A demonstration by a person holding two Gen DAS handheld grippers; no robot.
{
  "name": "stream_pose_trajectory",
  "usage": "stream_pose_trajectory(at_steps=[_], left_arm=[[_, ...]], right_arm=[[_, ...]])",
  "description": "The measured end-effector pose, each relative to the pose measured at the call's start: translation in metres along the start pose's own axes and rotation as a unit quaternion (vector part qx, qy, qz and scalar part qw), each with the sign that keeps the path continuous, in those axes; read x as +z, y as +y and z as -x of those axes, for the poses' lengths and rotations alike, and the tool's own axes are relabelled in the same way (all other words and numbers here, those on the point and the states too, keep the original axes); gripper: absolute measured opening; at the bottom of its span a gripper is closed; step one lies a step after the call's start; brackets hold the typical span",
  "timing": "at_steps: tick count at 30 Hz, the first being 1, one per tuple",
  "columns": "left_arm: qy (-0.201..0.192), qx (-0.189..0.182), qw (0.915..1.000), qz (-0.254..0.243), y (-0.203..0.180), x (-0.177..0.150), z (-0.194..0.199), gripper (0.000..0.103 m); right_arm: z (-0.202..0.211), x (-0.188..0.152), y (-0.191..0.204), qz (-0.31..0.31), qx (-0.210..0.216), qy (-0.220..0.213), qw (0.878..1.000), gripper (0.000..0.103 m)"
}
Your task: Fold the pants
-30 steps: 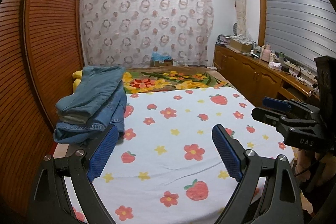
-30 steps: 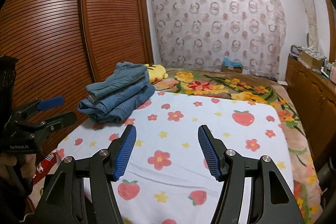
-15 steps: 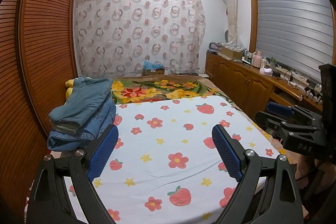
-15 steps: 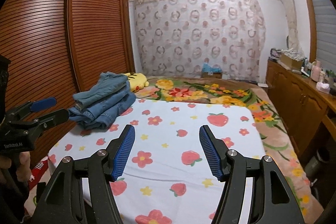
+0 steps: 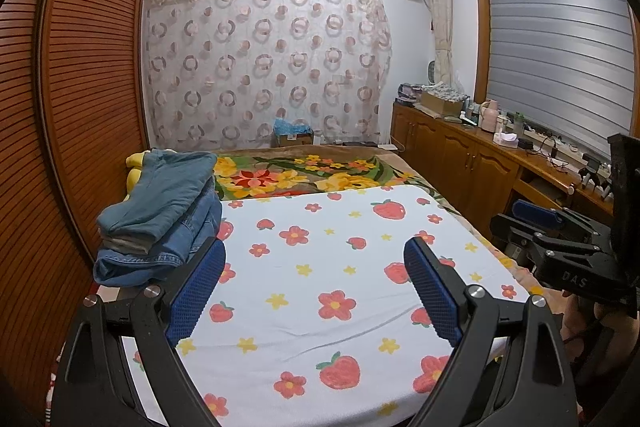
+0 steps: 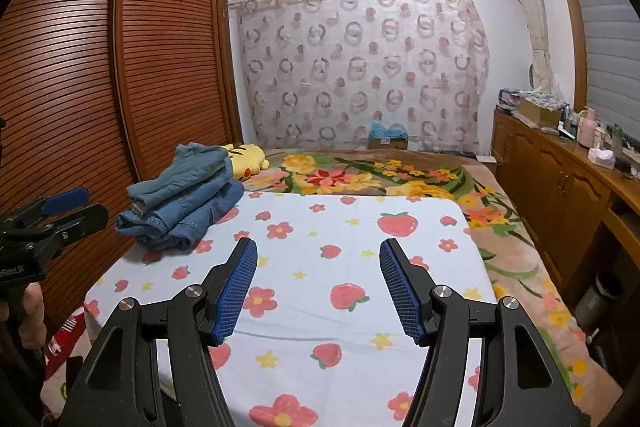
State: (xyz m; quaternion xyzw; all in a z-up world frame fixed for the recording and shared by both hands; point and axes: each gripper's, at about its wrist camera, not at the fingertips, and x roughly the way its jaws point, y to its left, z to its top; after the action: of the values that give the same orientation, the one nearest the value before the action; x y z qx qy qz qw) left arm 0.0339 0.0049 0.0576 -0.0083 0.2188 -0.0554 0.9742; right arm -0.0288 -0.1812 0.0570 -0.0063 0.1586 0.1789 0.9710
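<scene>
Hovering over the strawberry-print sheet [image 5: 320, 307], the left gripper [image 5: 314, 291] and right gripper [image 6: 318, 287] both gape, grasping nothing. Folded jeans [image 6: 184, 203] sit stacked near the wardrobe [image 6: 80, 87], well apart from both

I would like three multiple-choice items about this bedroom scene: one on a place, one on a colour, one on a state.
1. Where does the pile of jeans lie?
A. on the bed's left side, near the wardrobe
B. on the cabinet
C. on the floor

2. What colour are the gripper pads?
A. red
B. blue
C. white

3. What is in the right gripper?
A. jeans
B. the sheet
C. nothing

Answers: 1 A, the pile sits beside the slatted doors; 2 B, both pads show blue; 3 C, only the strawberry sheet shows between open pads.
</scene>
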Motion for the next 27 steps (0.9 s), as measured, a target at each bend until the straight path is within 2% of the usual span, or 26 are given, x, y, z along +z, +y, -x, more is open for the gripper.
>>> stream_pose_trajectory(at_steps=[27], left_arm=[[0.0, 0.0, 1.0, 0.0, 0.0, 0.0001, 0.0013, 0.091]], right_arm=[[0.0001, -0.0001, -0.0025, -0.001, -0.004, -0.002, 1.0, 0.066]])
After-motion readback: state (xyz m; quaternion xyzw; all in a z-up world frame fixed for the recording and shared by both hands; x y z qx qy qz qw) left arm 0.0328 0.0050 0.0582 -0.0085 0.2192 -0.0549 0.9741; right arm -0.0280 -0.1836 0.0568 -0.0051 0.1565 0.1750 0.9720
